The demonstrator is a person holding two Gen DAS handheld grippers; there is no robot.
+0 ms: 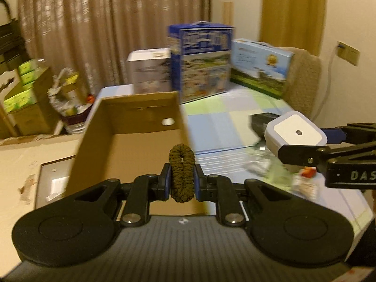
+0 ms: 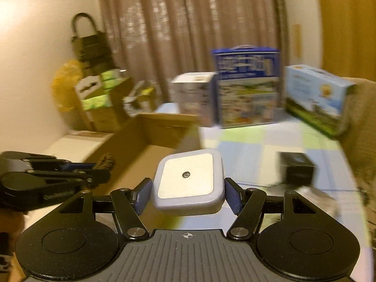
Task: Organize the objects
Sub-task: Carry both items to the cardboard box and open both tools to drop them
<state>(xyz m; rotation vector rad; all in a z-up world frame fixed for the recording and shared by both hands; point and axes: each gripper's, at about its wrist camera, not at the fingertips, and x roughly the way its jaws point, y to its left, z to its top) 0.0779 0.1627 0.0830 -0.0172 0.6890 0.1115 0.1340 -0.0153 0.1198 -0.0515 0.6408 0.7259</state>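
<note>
Both tongs are loaded. Your left tongs (image 1: pixel 182 181) pinch a dark olive scrunchie (image 1: pixel 182 172), held upright between the blue pads and hanging over the near part of the open cardboard box (image 1: pixel 145 141). Your right tongs (image 2: pixel 188 195) clamp a white square plug-in device (image 2: pixel 189 182) by its two sides, over the table (image 2: pixel 258 159) just right of the box's edge.

Likely step: drop both into the box. Take the scrunchie further in over the box floor, lower it, then spread the pads; it is soft and may cling to one pad, so open wide. Bring the white device left past the box wall (image 2: pixel 188 138) before you let go, and keep it low since it is hard plastic. Keep the two tongs apart as they meet over the box.

Hard to tell: both views are motion-blurred. The box's near wall is hidden behind the left tongs, and whether anything already lies inside near you is not visible. A black boxy item (image 2: pixel 297 169) and crinkly clear wrappers with small bits (image 1: pixel 282 174) sit on the table, too smeared to name. The device's underside is out of sight. Printed cartons (image 1: pixel 202 61) stand at the far end, text unreadable.
</note>
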